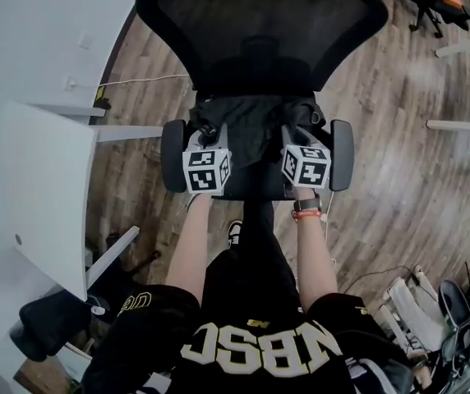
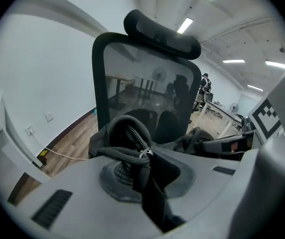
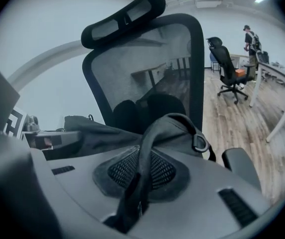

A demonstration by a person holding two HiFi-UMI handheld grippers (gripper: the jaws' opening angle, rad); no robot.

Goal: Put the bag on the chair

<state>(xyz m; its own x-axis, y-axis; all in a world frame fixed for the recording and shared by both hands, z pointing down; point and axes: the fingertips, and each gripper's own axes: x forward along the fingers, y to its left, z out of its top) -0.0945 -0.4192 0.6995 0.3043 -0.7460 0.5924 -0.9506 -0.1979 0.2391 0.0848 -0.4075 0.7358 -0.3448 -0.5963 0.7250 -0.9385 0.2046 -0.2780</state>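
A black bag (image 1: 255, 120) lies on the seat of a black mesh-backed office chair (image 1: 260, 31), between its two armrests. In the head view my left gripper (image 1: 209, 138) is at the bag's left side and my right gripper (image 1: 294, 136) at its right side. The left gripper view has my left gripper (image 2: 142, 156) shut on a fold of the bag (image 2: 127, 133) beside its zipper. My right gripper (image 3: 141, 171) is shut on a strap (image 3: 147, 143) of the bag (image 3: 182, 128). The chair's backrest (image 2: 142, 83) stands close behind the bag.
A white desk (image 1: 29, 212) stands to the left, with a cable (image 1: 145, 79) on the wood floor beside it. Another office chair (image 3: 227, 66) and a person (image 3: 249, 36) are far off to the right. Clutter (image 1: 457, 302) sits at the lower right.
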